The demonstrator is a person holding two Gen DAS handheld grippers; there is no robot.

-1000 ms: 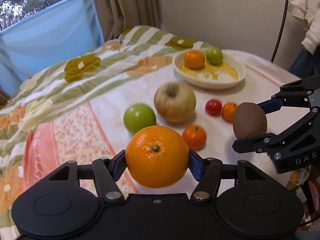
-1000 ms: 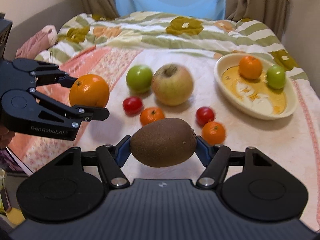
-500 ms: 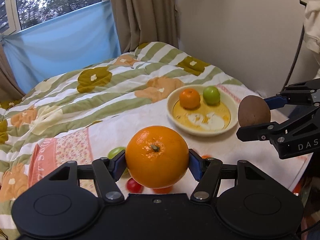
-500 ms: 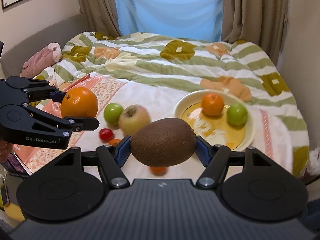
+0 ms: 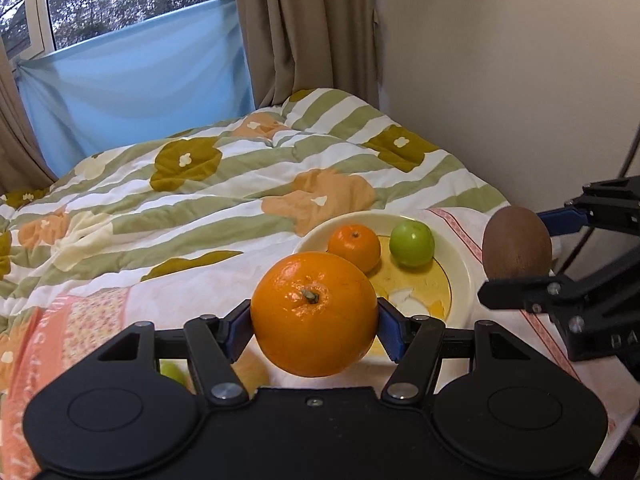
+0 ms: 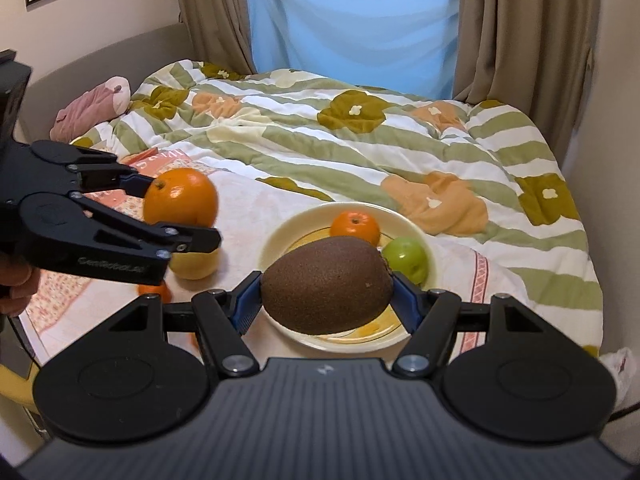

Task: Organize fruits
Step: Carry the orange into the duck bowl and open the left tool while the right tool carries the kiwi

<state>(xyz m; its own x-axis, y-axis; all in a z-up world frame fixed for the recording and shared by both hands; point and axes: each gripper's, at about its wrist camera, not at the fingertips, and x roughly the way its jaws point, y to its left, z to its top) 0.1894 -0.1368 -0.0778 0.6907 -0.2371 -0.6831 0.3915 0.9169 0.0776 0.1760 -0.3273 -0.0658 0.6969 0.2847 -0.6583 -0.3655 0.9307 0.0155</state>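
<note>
The plate point(image 6: 276, 240) sits on the bedcover point(image 6: 360, 148) near the bed's right edge, close to the wall point(image 5: 500, 80). Open quilt extends to the left of the plate and beyond it toward the window curtain point(image 6: 352, 24). Inside the plate, a small orange point(image 5: 354, 247) and a green fruit point(image 5: 412, 243) lie side by side at the far part; the near part of its floor is bare.

The left gripper point(image 5: 315, 322) is clamped about halfway open on the large orange point(image 5: 314, 314), with a blue pad pressed on each flank. The orange is held in the air, in front of the plate's left rim in the left wrist view; its stem end faces up and toward the camera.

The right gripper point(image 6: 326, 294) is clamped somewhat wider on the kiwi point(image 6: 326, 285), held over the near part of the plate. The kiwi's long axis runs across from pad to pad (the pads bear on its two ends).

The two grippers are side by side and apart. A pale apple point(image 6: 196, 264) and a small orange fruit point(image 6: 154, 290) rest on the cover to the left of the plate, partly hidden.
</note>
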